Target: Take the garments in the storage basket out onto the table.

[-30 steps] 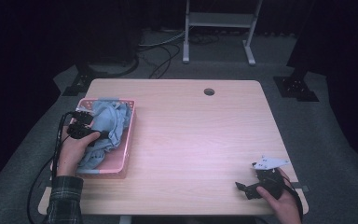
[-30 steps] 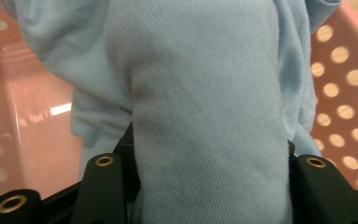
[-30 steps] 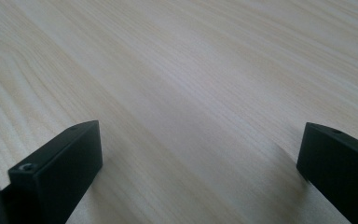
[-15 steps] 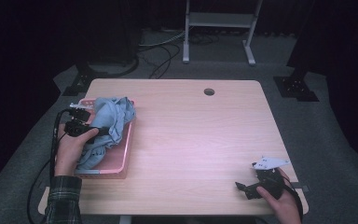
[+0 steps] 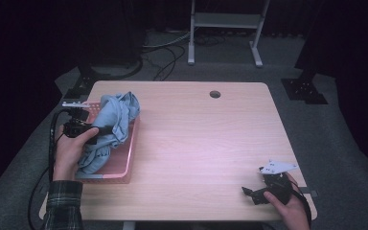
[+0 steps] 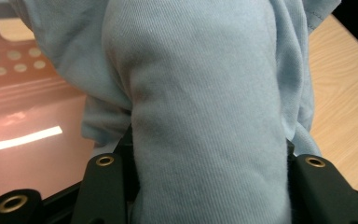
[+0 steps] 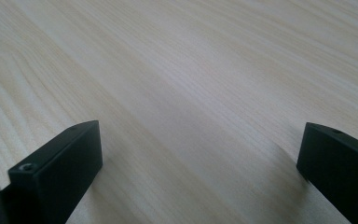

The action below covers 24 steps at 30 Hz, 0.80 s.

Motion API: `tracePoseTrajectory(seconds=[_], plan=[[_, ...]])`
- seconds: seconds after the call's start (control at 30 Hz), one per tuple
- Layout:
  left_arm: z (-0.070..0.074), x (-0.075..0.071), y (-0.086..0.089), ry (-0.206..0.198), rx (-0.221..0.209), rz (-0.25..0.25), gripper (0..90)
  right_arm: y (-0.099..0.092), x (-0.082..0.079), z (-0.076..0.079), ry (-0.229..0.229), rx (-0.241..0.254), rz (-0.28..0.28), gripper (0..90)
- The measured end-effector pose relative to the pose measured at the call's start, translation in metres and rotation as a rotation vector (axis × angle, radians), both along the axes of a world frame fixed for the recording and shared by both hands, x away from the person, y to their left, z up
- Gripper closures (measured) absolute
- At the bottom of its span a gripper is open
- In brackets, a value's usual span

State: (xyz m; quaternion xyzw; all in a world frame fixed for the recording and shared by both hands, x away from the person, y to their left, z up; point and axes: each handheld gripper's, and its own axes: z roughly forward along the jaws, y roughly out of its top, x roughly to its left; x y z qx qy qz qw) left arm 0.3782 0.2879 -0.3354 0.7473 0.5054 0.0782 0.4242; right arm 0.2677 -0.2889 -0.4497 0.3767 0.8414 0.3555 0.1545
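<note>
Light wooden desk (image 5: 196, 139). Pink perforated plastic basket (image 5: 130, 158) at left edge. Left gripper (image 5: 106, 129) clamps bunched light-blue knit cloth (image 5: 112, 120) above basket. Right gripper (image 5: 248, 191), jaws spread, near front right corner. No legible writing.

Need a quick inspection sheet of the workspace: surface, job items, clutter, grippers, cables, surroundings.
Surface: wooden table, light grain, round hole near the far edge.
Job's things: pale blue cloth bunched and partly raised over the pink basket at the table's left.
Clutter: nothing seen.
Grippers: left gripper shut on the cloth; right gripper open, low over bare wood at the near right corner.
Cables: black cable trails from the left gripper; more on the floor behind.
Surroundings: dark room, grey floor, metal stand, black stand bases.
</note>
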Motion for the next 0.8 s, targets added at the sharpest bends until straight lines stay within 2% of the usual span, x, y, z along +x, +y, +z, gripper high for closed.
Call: tracePoseTrajectory(seconds=[0.43, 0.8], plan=[[0.020, -0.006, -0.012, -0.016, -0.101, -0.014, 48.9, 0.000, 0.000, 0.000, 0.000, 0.000, 0.000, 0.0], [0.033, -0.012, -0.027, -0.027, -0.136, -0.050, 48.9, 0.000, 0.000, 0.000, 0.001, 0.001, -0.001, 0.0]])
